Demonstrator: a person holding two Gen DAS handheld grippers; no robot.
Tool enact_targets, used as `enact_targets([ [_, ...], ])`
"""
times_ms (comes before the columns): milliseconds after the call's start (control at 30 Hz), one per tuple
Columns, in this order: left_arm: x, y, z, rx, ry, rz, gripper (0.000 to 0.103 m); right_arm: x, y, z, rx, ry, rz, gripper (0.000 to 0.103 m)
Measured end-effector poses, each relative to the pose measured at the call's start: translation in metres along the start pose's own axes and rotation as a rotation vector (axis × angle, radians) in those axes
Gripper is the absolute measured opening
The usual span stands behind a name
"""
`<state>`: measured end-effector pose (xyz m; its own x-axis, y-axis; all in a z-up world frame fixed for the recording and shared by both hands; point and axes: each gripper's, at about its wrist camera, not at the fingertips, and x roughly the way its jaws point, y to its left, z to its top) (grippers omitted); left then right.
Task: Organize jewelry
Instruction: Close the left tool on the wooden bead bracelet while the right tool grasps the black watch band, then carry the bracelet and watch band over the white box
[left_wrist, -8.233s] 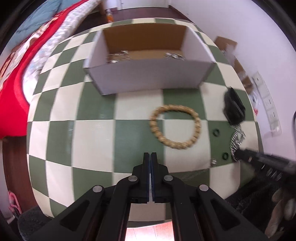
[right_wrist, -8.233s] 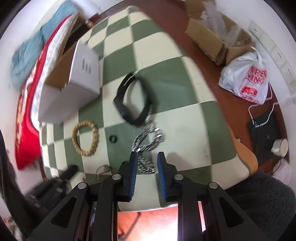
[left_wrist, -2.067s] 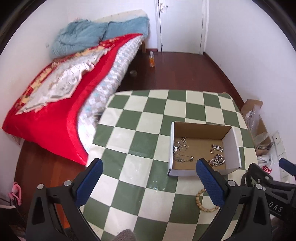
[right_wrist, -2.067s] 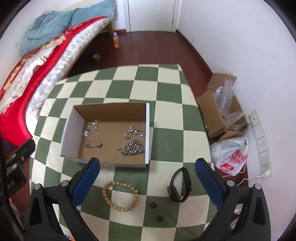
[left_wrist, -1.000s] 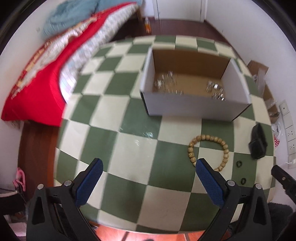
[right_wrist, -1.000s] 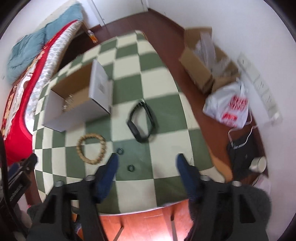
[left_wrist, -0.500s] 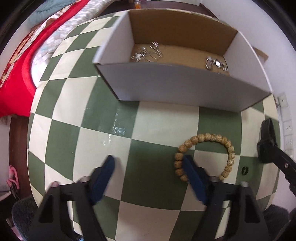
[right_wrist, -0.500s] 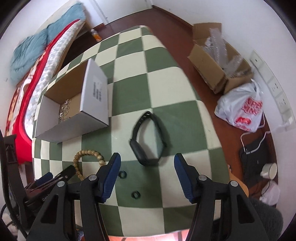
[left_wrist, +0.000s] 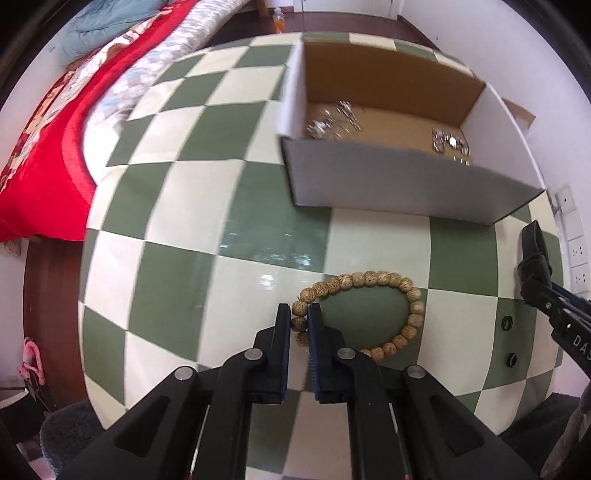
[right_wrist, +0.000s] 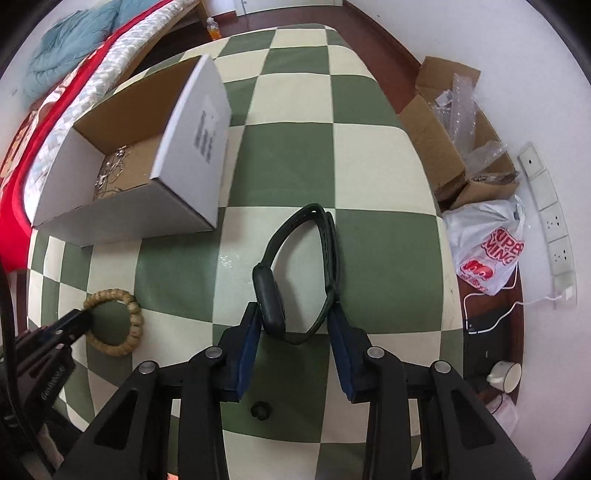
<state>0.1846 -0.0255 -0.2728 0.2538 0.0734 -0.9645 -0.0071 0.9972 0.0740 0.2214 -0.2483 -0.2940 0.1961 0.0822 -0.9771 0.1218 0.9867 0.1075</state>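
A wooden bead bracelet (left_wrist: 384, 291) lies on the green-and-cream checkered table (left_wrist: 177, 266); it also shows in the right wrist view (right_wrist: 125, 321). My left gripper (left_wrist: 299, 325) is shut on the bracelet's left beads. A black wristband (right_wrist: 295, 273) lies near the table's right side. My right gripper (right_wrist: 295, 325) is open, its fingers on either side of the wristband's near end. An open cardboard box (left_wrist: 406, 184) behind holds silver jewelry (left_wrist: 332, 118). Two small black rings (left_wrist: 506, 325) lie near the bracelet.
A red-covered bed (left_wrist: 55, 122) stands left of the table. On the floor to the right are a cardboard box (right_wrist: 443, 122) with plastic wrap, a white plastic bag (right_wrist: 487, 251) and wall sockets. Another small black ring (right_wrist: 260, 410) lies between my right gripper's arms.
Both grippers came down to the table. My left gripper closed from wide open onto the bead bracelet. My right gripper narrowed around the black wristband's near end.
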Motion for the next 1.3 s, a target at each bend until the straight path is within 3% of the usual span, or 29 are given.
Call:
enact_targets([
  [167,-0.038,0.009,0.0,0.009,-0.069,-0.005,0.006,-0.014,0.01,-0.005,-0.018,-0.042,0.036,0.034],
  [333,-0.087,0.017,0.018,0.011,-0.172,-0.014,0.006,-0.041,0.013,-0.006,0.038,-0.088,0.129,0.033],
  [533,-0.13,0.02,0.067,0.011,-0.247,-0.069,0.006,-0.092,0.026,0.002,0.039,-0.182,0.193,0.032],
  [733,-0.137,0.01,0.118,0.037,-0.271,-0.095,0.006,-0.145,0.039,0.026,0.01,-0.266,0.257,0.032],
  [833,-0.121,0.007,0.144,0.028,-0.219,-0.13,0.006,-0.153,0.049,0.046,-0.024,-0.288,0.239,0.032],
  [1000,-0.078,0.006,0.178,-0.003,-0.109,-0.168,0.007,-0.13,0.063,0.084,-0.038,-0.243,0.239,0.032],
  [1300,-0.025,0.008,0.196,-0.083,0.04,-0.287,0.007,-0.068,0.072,0.125,-0.028,-0.121,0.251,0.032],
])
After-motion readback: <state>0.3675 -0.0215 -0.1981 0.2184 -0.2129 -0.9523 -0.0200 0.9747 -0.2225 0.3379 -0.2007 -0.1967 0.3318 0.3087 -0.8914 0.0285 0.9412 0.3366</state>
